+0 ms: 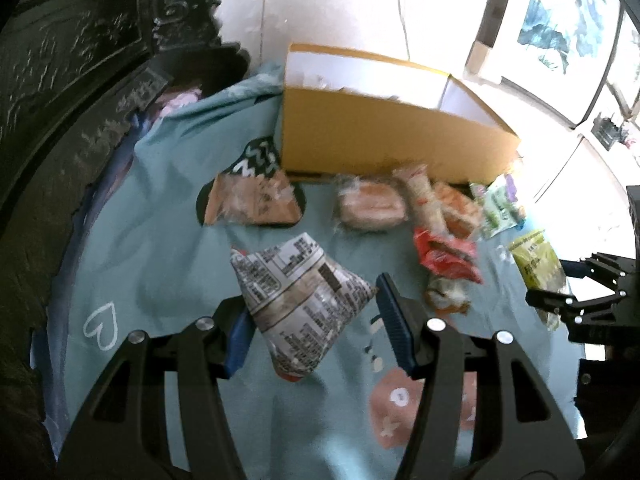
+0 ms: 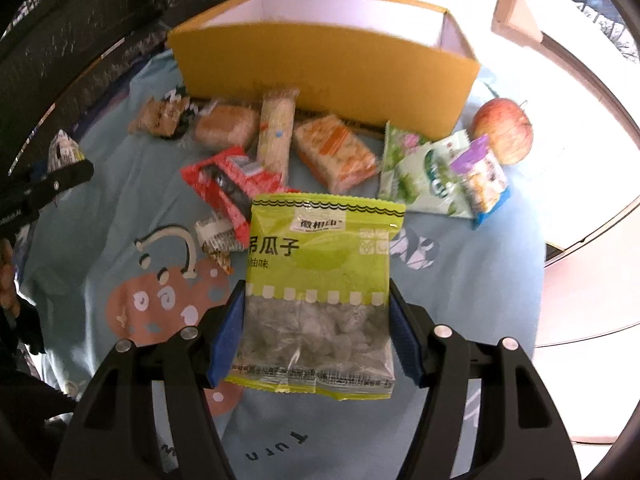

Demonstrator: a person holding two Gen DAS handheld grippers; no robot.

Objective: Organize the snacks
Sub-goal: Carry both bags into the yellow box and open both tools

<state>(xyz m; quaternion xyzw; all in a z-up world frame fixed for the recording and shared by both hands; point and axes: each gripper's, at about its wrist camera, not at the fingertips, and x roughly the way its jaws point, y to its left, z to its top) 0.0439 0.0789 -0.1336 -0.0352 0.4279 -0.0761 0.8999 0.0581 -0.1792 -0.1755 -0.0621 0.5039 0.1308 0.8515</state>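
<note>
Black linkage grippers with blue finger pads

The left gripper (image 1: 316, 320) and right gripper (image 2: 316, 332) look alike — matte black arms with long cut-out slots, each arm capped by a round silver screw head. Their fingers (image 2: 228, 336) carry ribbed blue pads. In the right wrist view the left gripper's body bears small white lettering, too blurred to read, and at the far left edge a bit of bare skin shows.

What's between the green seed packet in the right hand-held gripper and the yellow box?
Only loose snacks on the cloth: the red packet, tall cracker pack and orange pack lie before the yellow box. Its near wall must be cleared.
</note>
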